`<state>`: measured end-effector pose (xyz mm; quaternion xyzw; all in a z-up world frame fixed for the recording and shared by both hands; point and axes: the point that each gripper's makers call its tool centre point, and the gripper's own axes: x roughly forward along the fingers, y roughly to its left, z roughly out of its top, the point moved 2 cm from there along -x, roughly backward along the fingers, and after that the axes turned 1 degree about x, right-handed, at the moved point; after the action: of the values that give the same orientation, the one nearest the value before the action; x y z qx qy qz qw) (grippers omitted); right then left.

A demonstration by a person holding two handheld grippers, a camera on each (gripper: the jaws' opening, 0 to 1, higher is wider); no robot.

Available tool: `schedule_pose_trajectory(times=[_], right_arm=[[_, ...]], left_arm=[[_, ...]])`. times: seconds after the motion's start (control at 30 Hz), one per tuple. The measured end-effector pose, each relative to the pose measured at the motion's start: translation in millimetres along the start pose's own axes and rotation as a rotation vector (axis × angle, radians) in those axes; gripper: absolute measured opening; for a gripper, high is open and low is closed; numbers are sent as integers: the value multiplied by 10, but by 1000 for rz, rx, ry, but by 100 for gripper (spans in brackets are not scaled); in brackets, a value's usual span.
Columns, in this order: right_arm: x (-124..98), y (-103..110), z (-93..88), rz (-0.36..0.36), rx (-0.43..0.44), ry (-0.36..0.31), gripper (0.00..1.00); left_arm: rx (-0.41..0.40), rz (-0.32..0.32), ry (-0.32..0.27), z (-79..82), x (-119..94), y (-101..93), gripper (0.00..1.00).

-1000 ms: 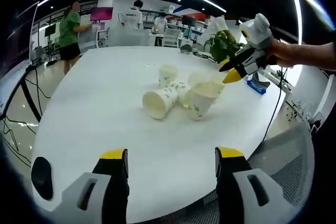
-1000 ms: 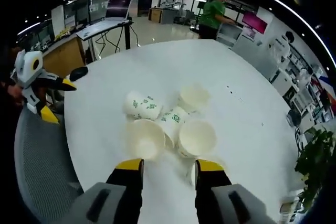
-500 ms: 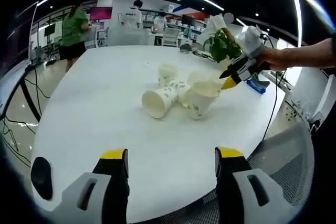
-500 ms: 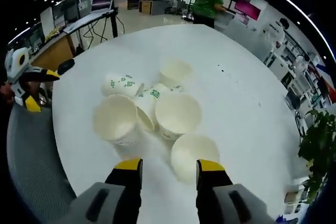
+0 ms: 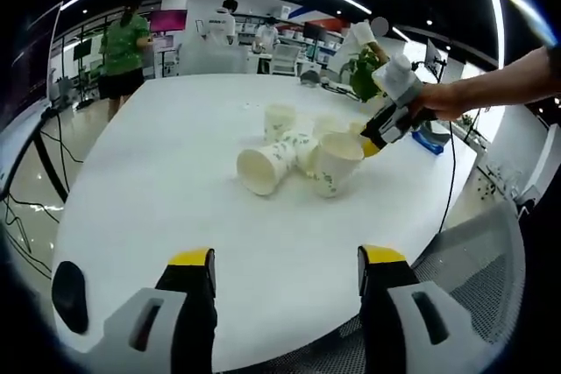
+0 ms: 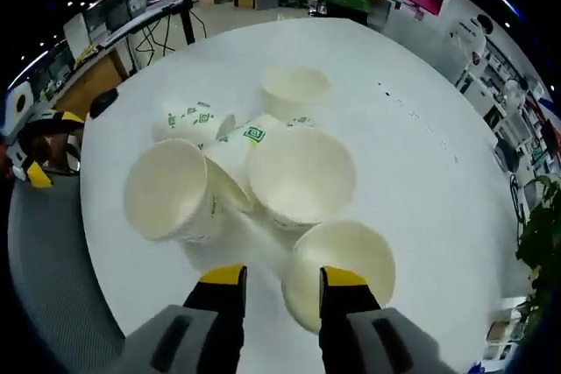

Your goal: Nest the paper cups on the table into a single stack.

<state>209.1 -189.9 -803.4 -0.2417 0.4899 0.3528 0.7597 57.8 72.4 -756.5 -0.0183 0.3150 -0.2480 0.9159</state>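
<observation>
A round white table [image 6: 421, 102] holds a cluster of white paper cups with green print [image 6: 254, 172]. The right gripper [image 6: 279, 279], with yellow-tipped dark jaws set apart, hovers at the rim of the nearest upright white paper cup [image 6: 342, 273]. The left gripper [image 6: 39, 142] sits at the table's far left edge.

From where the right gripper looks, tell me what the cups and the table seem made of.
The cups look like thin matte paper: off-white walls, rolled rims, green printed logos. The table seems a smooth white laminate or painted board with a faint sheen; which of the two I cannot tell.
</observation>
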Motion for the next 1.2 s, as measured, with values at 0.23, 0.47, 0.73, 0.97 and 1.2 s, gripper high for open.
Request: schedule_pose_trajectory(times=[0.23, 0.47, 0.73, 0.97, 1.2], right_arm=[[63, 11, -73, -6, -26, 40, 19], [88, 60, -201, -12, -55, 75, 1], [43, 65, -232, 5, -42, 55, 0], [-38, 122, -295, 5, -41, 49, 0], [-65, 114, -265, 3, -46, 38, 0]], left_arm=[[2, 2, 4, -14, 9, 13, 65], [3, 0, 9, -11, 1, 1, 63], [11, 0, 13, -8, -4, -11, 63], [16, -1, 16, -1, -9, -22, 63], [15, -2, 16, -17, 9, -6, 63]])
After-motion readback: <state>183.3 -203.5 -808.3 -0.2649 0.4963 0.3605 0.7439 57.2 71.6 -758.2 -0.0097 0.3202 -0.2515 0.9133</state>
